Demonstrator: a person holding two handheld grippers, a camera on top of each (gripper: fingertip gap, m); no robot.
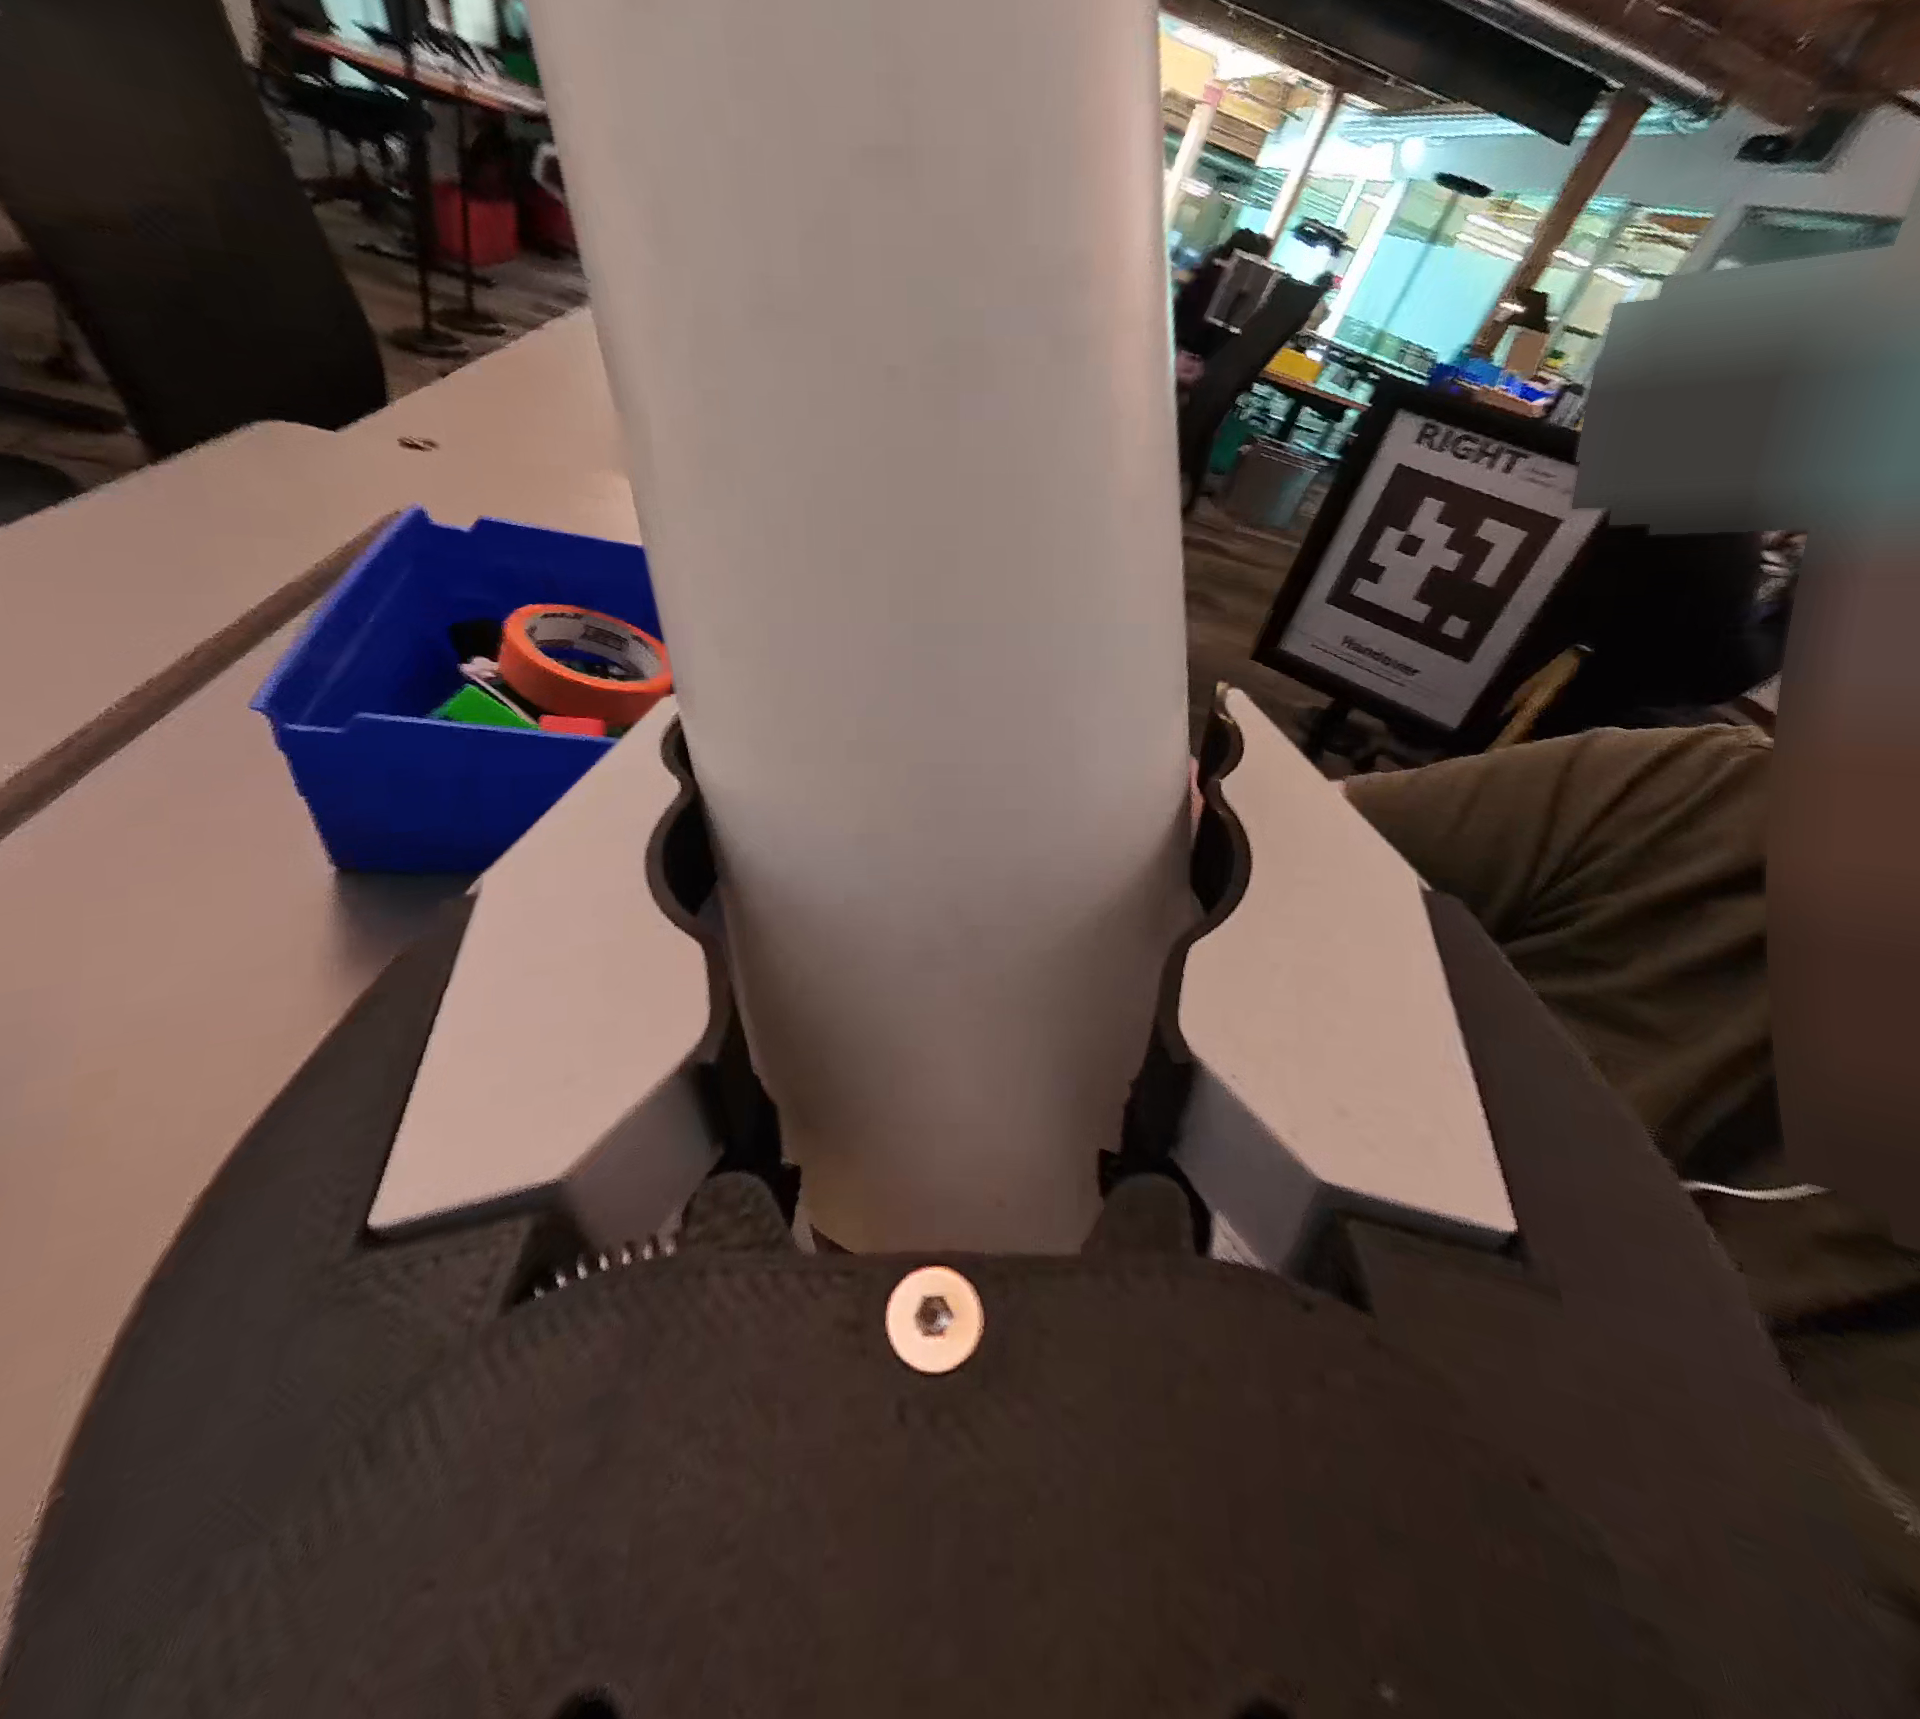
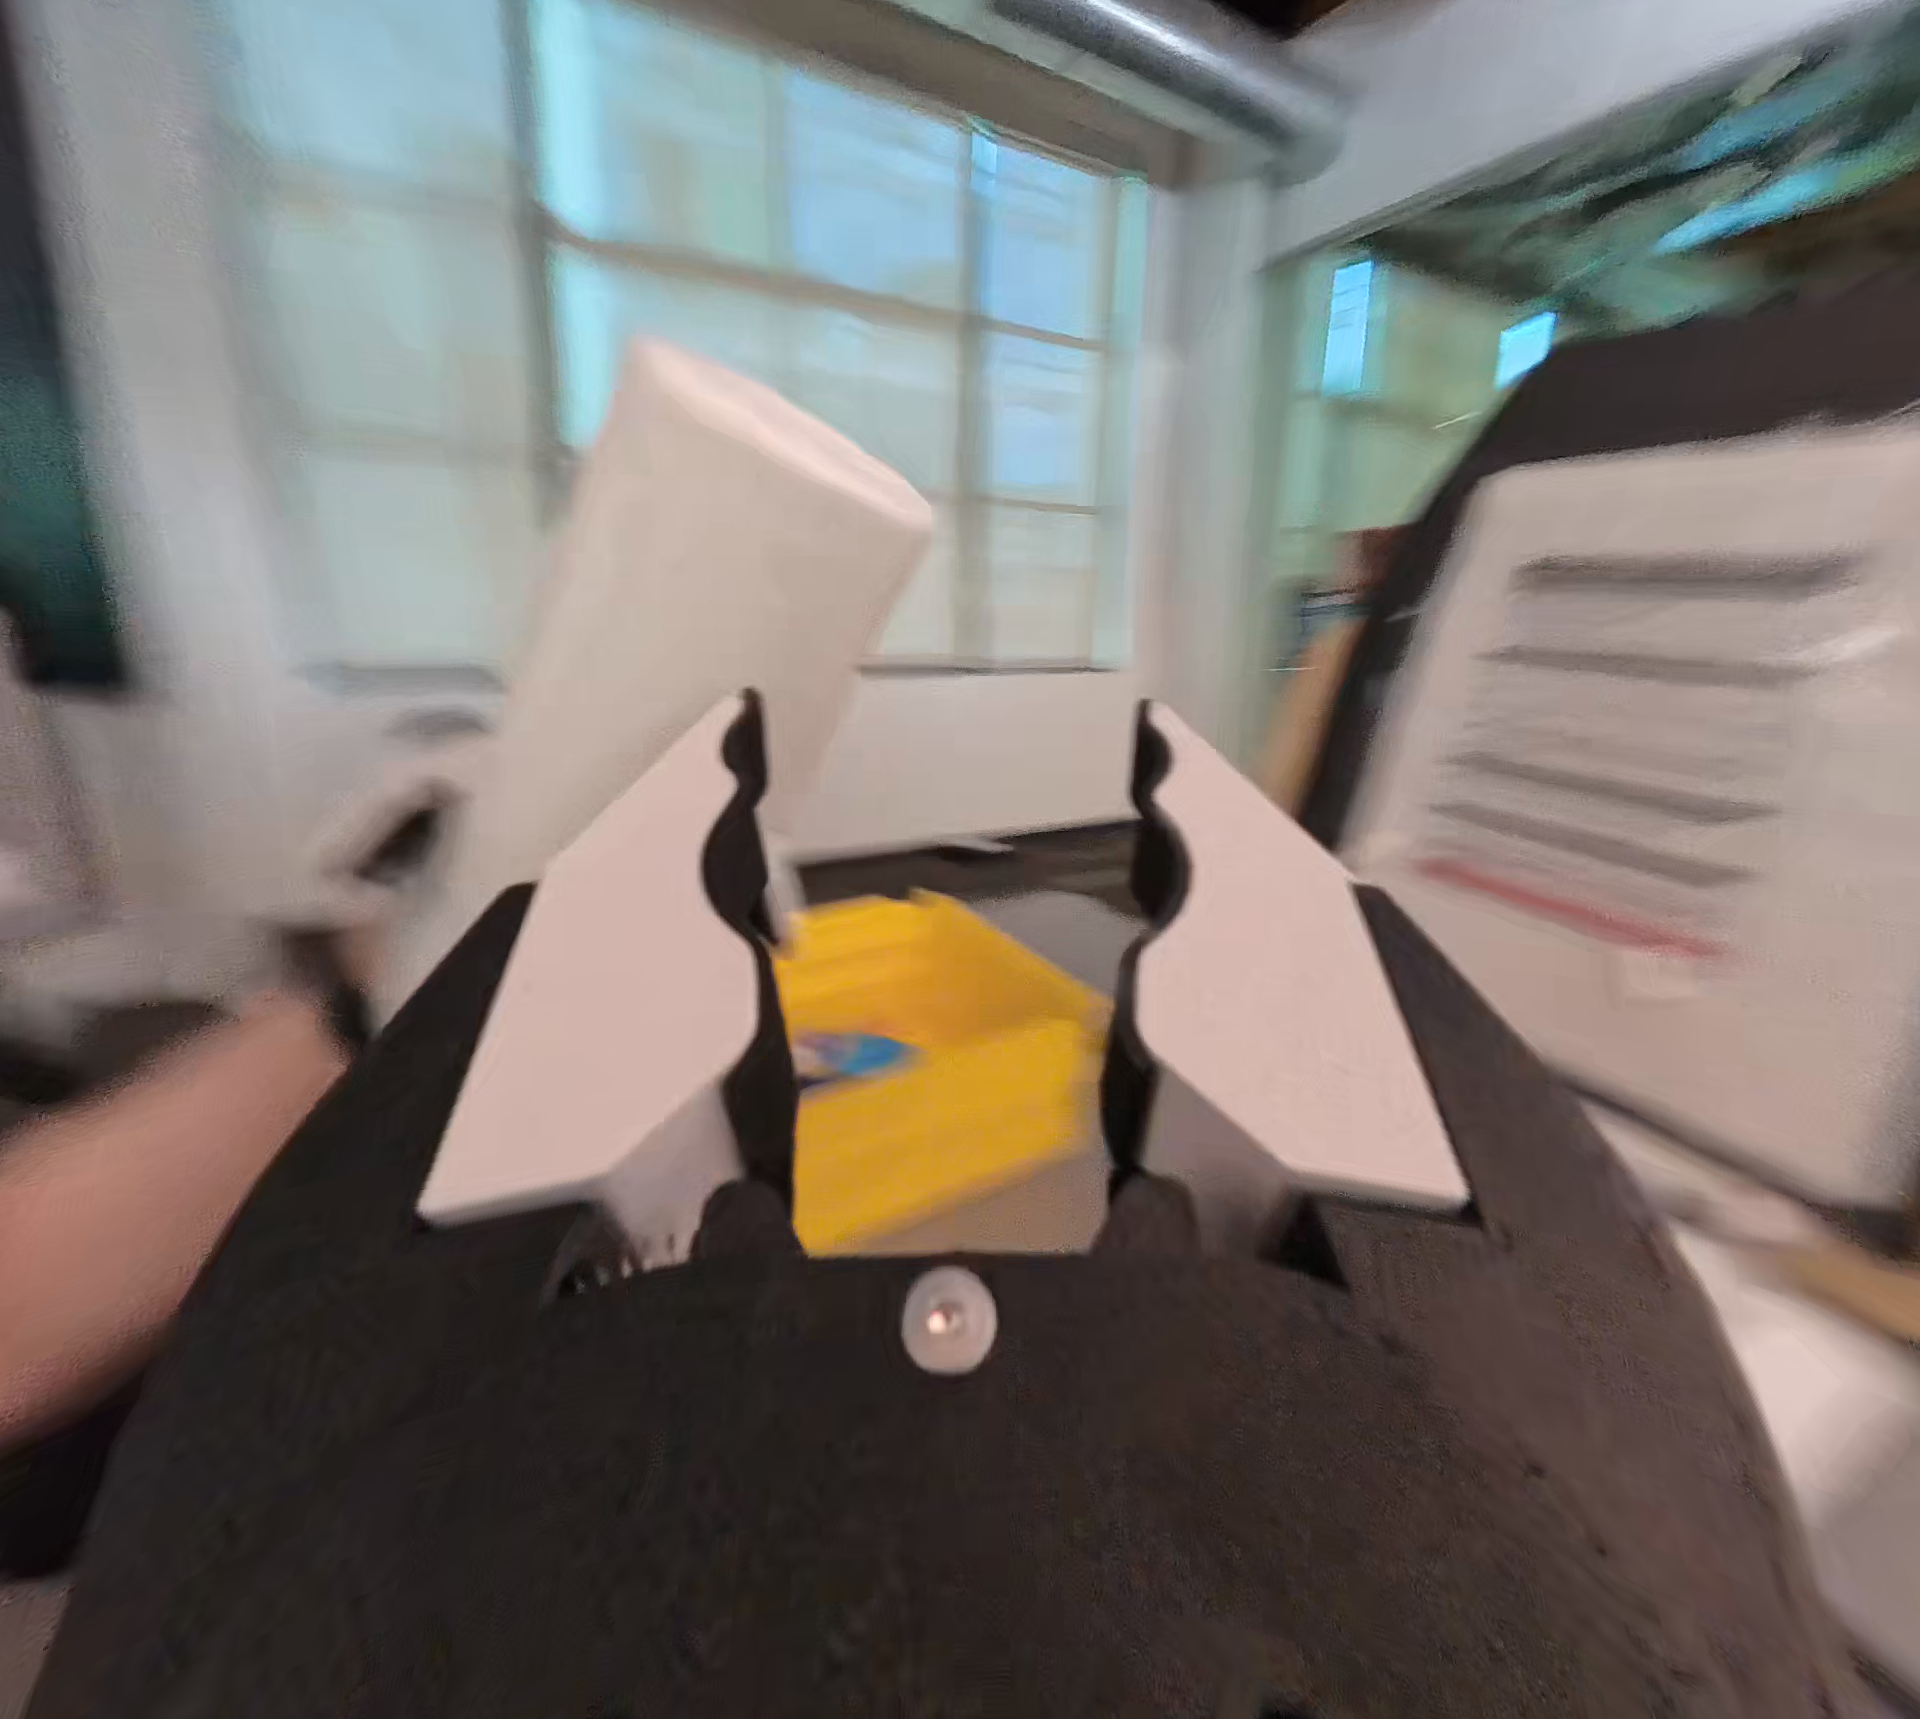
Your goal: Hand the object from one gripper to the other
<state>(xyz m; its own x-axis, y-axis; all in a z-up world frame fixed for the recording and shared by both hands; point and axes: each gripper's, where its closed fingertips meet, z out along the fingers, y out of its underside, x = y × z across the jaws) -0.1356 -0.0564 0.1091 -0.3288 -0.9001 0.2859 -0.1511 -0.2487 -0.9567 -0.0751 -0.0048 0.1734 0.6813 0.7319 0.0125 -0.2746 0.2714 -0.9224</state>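
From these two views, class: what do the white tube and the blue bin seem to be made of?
White tube: probably plastic, possibly coated card; smooth, matte, seamless, evenly white, no shine. Blue bin: most likely moulded plastic; uniform saturated colour, thin rigid walls, slight sheen.

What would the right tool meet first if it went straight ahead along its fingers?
Probably the yellow bin, seen through the open right tool. The white tube lies left of that line. Blur leaves depth unclear.

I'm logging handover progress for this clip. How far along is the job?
Done: the left tongs are clamped on the white tube. In hand: the open right tongs are near the tube, which sits left of their gap. Left: grip with the right, release the left.
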